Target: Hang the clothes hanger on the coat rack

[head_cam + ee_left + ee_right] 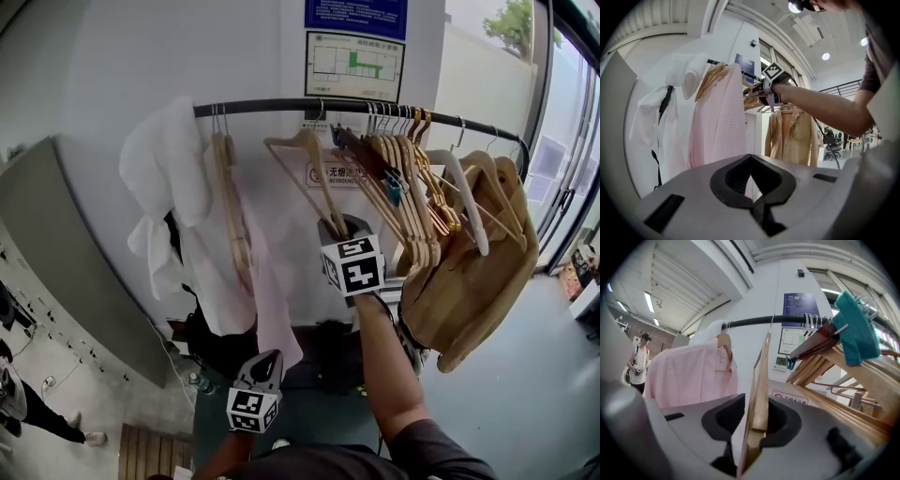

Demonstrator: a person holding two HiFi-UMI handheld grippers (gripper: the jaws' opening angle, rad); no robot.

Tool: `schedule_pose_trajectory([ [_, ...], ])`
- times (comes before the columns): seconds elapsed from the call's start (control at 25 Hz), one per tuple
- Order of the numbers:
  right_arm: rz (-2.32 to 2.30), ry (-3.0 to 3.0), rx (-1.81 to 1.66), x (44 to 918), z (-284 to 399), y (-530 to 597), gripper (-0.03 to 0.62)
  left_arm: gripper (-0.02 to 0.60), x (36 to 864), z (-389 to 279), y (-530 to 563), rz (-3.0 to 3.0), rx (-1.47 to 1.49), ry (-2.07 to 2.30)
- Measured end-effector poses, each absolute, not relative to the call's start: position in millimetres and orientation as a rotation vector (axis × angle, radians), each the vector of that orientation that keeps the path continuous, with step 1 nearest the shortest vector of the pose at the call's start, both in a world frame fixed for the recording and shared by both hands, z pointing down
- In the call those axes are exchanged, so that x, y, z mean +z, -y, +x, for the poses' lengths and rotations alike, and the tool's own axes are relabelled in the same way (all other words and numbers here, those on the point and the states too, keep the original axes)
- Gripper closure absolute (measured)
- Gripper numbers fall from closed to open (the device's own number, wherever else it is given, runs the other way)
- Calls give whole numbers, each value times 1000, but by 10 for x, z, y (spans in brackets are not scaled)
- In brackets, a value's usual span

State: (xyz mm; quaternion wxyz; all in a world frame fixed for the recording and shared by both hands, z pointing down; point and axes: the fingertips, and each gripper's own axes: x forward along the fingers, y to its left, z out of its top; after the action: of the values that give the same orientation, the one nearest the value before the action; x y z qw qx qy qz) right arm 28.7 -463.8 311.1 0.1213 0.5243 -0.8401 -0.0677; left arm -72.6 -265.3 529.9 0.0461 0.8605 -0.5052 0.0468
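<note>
A black coat rack rod [272,106] runs across the white wall. A bare wooden hanger [314,178] hangs from it by its hook, between a pink shirt and a packed row of hangers. My right gripper [342,225] is raised to this hanger's lower arm. In the right gripper view the wooden hanger [758,399] stands edge-on between the jaws of the right gripper [757,427]. It lies against the right pad, with a gap showing at the left pad, so the jaws are open around it. My left gripper [265,361] hangs low and shut, holding nothing.
A pink shirt [267,291] and a white garment [164,178] hang left of the hanger. To its right are several wooden hangers [412,187] and a tan jacket [478,281]. A teal clip [855,329] sits on one. A person [640,362] stands far left.
</note>
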Motion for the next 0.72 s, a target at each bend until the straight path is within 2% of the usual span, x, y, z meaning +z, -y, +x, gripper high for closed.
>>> schedule_pose_trajectory([
  [0.08,1568,2497,-229,3027,327,4570,448,580,5288,-705,2651,2633,143,1541],
  [0.2,1635,2539,-283,2958,450,4390,416,580,5284,-684,2648,2635,146,1538],
  [0.48,1817,2558,-346,3236,840,3688,408,580,5239,-735,2719,2624,134,1560],
  [0.72,1779,2480,-153,4322,919,3220,411,580,5165,-694,2829,2634,106,1570],
])
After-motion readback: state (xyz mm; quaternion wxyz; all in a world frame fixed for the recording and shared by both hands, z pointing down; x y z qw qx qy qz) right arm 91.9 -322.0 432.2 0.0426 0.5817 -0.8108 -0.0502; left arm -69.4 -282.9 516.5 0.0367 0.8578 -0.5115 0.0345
